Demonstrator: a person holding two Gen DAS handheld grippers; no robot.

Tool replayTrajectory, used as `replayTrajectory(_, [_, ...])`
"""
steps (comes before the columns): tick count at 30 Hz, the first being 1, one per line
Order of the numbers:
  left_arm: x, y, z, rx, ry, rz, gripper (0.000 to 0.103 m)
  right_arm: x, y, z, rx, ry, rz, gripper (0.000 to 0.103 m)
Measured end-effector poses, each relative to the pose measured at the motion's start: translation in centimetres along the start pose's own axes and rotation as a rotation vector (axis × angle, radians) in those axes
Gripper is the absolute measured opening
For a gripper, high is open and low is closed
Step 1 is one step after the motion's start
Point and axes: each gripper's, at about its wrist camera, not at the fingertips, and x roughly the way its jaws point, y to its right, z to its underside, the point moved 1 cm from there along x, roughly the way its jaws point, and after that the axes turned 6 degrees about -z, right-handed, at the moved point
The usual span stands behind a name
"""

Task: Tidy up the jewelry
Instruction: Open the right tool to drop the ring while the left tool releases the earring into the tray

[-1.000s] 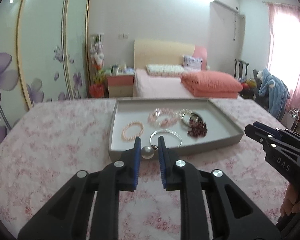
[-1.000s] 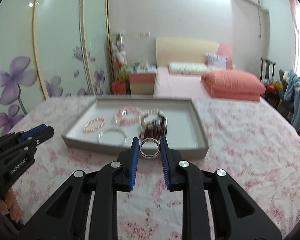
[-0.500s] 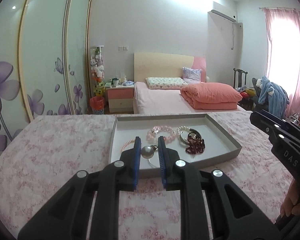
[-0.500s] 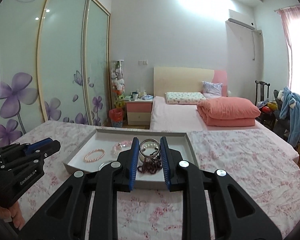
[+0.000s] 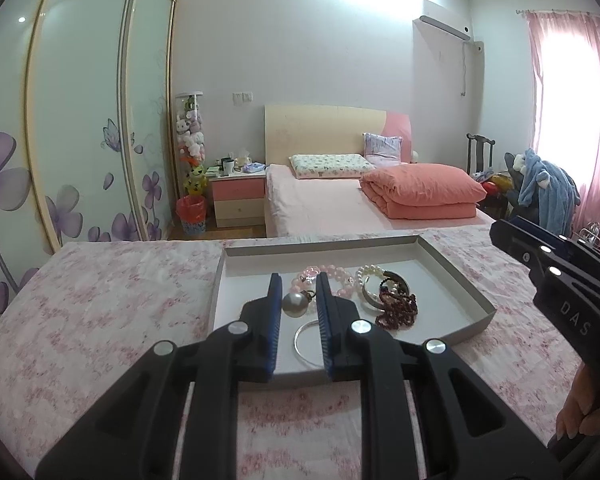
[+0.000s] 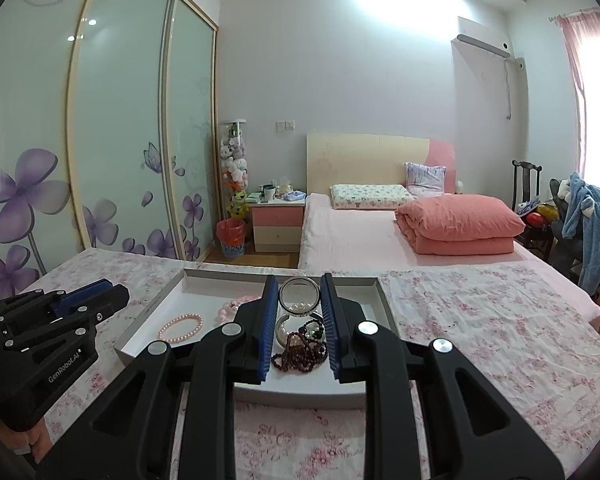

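Observation:
My left gripper [image 5: 298, 291] is shut on a large grey pearl [image 5: 295, 305] with a small metal fitting, held over the near part of the grey tray [image 5: 454, 276]. My right gripper [image 6: 298, 291] is shut on a silver ring [image 6: 299, 285], held upright above the tray [image 6: 150, 312]. In the tray lie a pink crystal bracelet [image 5: 329, 270], a white pearl bracelet [image 5: 371, 270], dark red beads [image 5: 396, 311], a silver bangle [image 5: 306, 338] and a pink pearl bracelet [image 6: 180, 328]. Each gripper shows at the edge of the other's view: the right gripper [image 5: 560, 280] and the left gripper [image 6: 48, 332].
The tray stands on a table with a pink floral cloth [image 5: 100, 300]. Beyond the table are a bed [image 5: 320, 204] with a folded orange quilt [image 5: 424, 194], a pink nightstand [image 5: 240, 196] and sliding wardrobe doors [image 5: 80, 120] on the left.
Both grippers have moved forward over the tray and tipped upward, so the tray sits lower in both views. The pearl and the ring stay clamped.

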Motion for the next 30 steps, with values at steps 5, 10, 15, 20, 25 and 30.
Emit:
replayTrajectory(5, [2.6,0.4,-0.3,0.005,-0.028,0.001,0.018,2.6,0.2,0.3,0.013,-0.043,-0.012,0.023])
replayTrajectory(10, [5.5,0.8,-0.3,0.005,-0.063,0.002,0.018,5.4,0.6,0.8,0.024,-0.093,-0.02,0.023])
replayTrajectory(15, [8.0,1.1,-0.2,-0.002,-0.107,0.015,0.018,7.7,1.2,1.3,0.057,-0.142,-0.03,0.023])
replayTrajectory(20, [9.6,1.1,0.0,-0.018,-0.138,0.025,0.018,9.6,2.2,1.9,0.114,-0.184,-0.036,0.023])
replayTrajectory(25, [9.9,0.9,0.1,-0.028,-0.152,0.03,0.017,10.4,3.1,2.4,0.17,-0.223,-0.042,0.023])
replayTrajectory(30, [9.5,0.2,-0.4,-0.045,-0.152,0.024,0.025,10.3,3.1,2.2,0.176,-0.246,-0.064,0.026])
